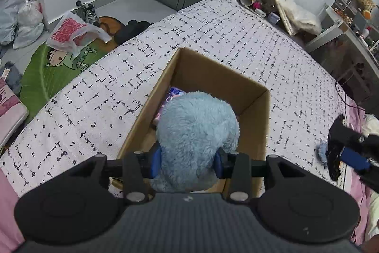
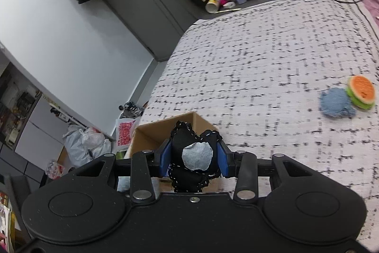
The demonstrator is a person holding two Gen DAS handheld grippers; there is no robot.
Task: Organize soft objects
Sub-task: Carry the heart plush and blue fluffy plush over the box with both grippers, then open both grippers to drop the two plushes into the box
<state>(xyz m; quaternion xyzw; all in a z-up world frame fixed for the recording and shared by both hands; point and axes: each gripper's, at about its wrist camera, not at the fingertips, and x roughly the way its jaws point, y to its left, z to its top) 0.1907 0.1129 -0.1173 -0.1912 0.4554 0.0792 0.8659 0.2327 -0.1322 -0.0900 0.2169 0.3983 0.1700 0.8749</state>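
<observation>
Step in hand: depositing soft items into the box [image 1: 251,96] on the bed [image 1: 94,91].

Left gripper [image 1: 188,161]: jaws clenched on the blue plush [image 1: 196,132], held over the box opening. Its long axis runs roughly along the fingers, bulk pointing away from the camera, into the box.

Right gripper [image 2: 194,159]: jaws grasping the black toy [image 2: 196,153], near the box's edge; grey patch faces the camera, long axis about upright in view.

Loose on bed: blue scrap [image 2: 336,102], touching burger toy [image 2: 361,91].

Next move, judged: lower plush, release; then bring black toy over the opening.
</observation>
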